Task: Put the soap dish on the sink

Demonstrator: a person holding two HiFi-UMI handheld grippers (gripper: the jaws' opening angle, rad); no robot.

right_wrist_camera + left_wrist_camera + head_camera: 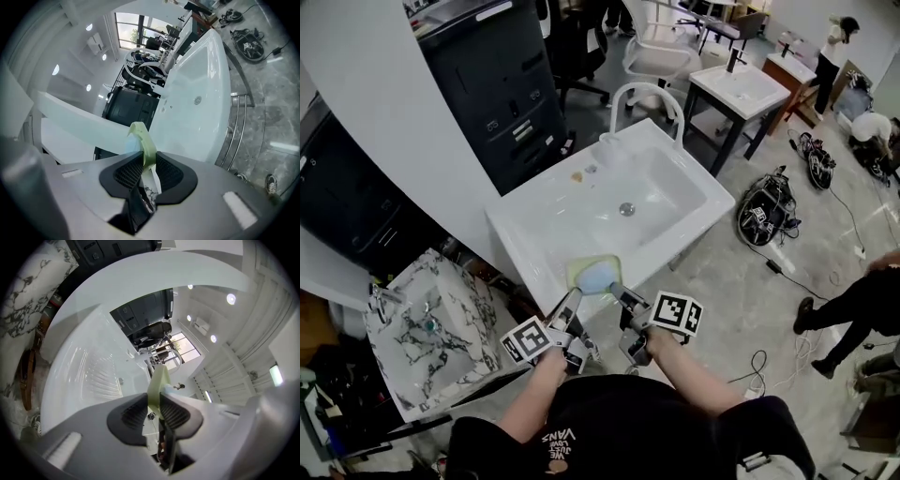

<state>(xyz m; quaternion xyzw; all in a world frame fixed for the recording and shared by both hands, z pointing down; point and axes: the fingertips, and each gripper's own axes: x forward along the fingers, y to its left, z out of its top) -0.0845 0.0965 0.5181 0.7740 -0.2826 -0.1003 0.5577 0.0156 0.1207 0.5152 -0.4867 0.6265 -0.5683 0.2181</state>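
The pale green soap dish [595, 275], with a light blue soap in it, hangs over the front rim of the white sink [525, 220]. Both grippers hold it by its rim. My left gripper [573, 298] is shut on the dish's near left edge; in the left gripper view the green rim [158, 389] stands pinched between the dark pads. My right gripper [616, 292] is shut on the near right edge; in the right gripper view the green rim [144, 143] rises from between the pads, with the sink basin [197, 89] beyond.
A chrome faucet [645, 94] arches at the sink's far side and a drain [626, 209] lies in the basin. A marble-patterned sink [431, 328] stands at the left, a dark cabinet [502, 84] behind. Another sink [741, 89] and people stand farther off; cables lie on the floor.
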